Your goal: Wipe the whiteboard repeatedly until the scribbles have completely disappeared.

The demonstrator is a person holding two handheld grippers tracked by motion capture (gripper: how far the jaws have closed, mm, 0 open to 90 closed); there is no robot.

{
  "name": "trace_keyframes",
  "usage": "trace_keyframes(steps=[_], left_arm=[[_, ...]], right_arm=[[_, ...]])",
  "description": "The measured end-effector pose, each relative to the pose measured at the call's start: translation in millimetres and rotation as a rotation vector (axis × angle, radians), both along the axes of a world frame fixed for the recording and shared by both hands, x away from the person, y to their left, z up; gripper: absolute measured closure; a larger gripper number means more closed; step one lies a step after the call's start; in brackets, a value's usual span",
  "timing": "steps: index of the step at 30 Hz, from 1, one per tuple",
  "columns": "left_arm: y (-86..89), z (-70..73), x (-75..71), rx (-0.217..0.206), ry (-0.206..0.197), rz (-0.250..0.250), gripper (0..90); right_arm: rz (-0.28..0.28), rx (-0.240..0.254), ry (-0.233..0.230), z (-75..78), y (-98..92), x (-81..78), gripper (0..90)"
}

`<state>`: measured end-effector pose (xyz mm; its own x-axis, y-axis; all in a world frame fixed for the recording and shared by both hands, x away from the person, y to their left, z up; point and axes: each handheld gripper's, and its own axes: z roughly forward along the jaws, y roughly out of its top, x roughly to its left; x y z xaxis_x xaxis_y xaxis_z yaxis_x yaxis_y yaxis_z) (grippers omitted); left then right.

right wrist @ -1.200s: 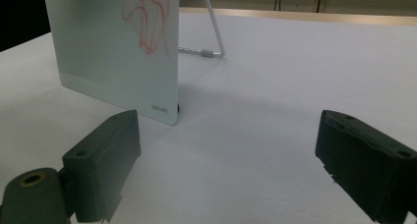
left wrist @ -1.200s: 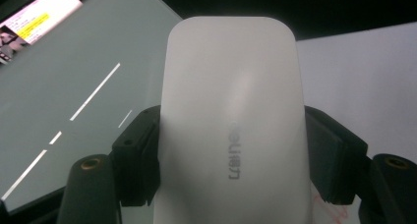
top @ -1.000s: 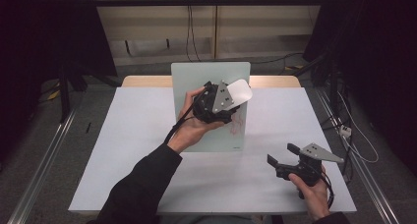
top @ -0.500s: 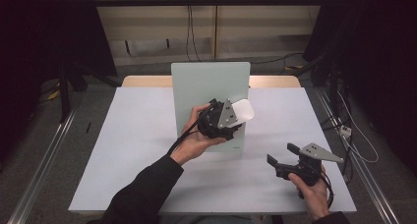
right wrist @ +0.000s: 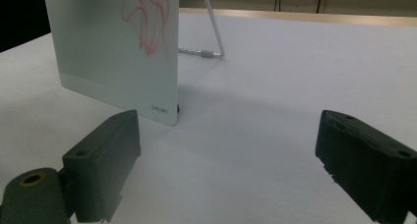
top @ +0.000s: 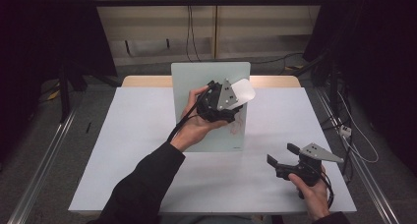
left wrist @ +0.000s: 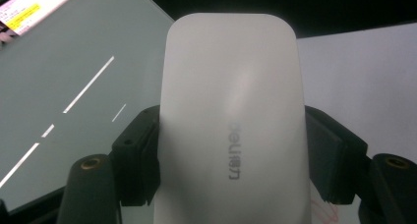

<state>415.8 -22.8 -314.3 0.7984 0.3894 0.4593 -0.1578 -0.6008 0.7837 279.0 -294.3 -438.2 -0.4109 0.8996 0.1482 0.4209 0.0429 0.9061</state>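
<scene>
Your left gripper (top: 235, 97) is raised in front of the glass board (top: 196, 79); its jaws are clamped on a white eraser (top: 243, 90), one pad on each long side, as the left gripper view confirms; the eraser (left wrist: 231, 116) stands lengthwise between the pads (left wrist: 140, 155) and carries a grey printed brand mark on its face. From above, the eraser sits over the upper right part of the board, close to its right edge; whether it touches the glass cannot be told. Your left hand (top: 194, 126) grips the tool from below, with the cable trailing down past the wrist.

The board stands tilted on the white table (top: 133, 135), propped from behind by a metal stand (right wrist: 211, 32); red scribbles (top: 237, 125) mark its lower right area, below the eraser; in the right gripper view the red scribbles (right wrist: 150, 17) run down the glass face near its right edge, above a small maker's mark at the corner.

Your right gripper (top: 284, 155) is low over the near right part of the table, well apart from the board; its jaws stand wide apart with nothing between them; your right hand (top: 312, 192) holds it by the handle.
</scene>
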Motion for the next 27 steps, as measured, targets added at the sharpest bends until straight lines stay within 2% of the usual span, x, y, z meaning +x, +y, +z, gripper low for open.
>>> trace_keyframes(steps=[10, 18, 21, 23, 27], left_arm=[[-4.0, -29.8, -12.1, 0.028, 0.043, -0.029, 31.0], [-6.1, -59.8, -25.5, 0.086, 0.067, -0.053, 31.0], [-6.6, -60.5, -25.7, 0.096, 0.070, -0.057, 31.0], [-6.4, -58.8, -24.2, 0.088, 0.076, -0.062, 31.1], [-5.1, -46.7, -19.3, 0.077, 0.057, -0.051, 31.0]], right_arm=[[-0.002, -0.002, 0.000, 0.1, 0.4, -0.3, 9.7], [0.000, -0.002, 0.001, 0.0, 0.1, -0.1, 9.7], [-0.001, -0.002, 0.001, 0.1, 0.2, -0.1, 9.7], [0.000, -0.002, 0.002, 0.1, 0.3, -0.2, 9.7], [0.000, -0.001, 0.000, 0.0, 0.1, 0.0, 9.7]])
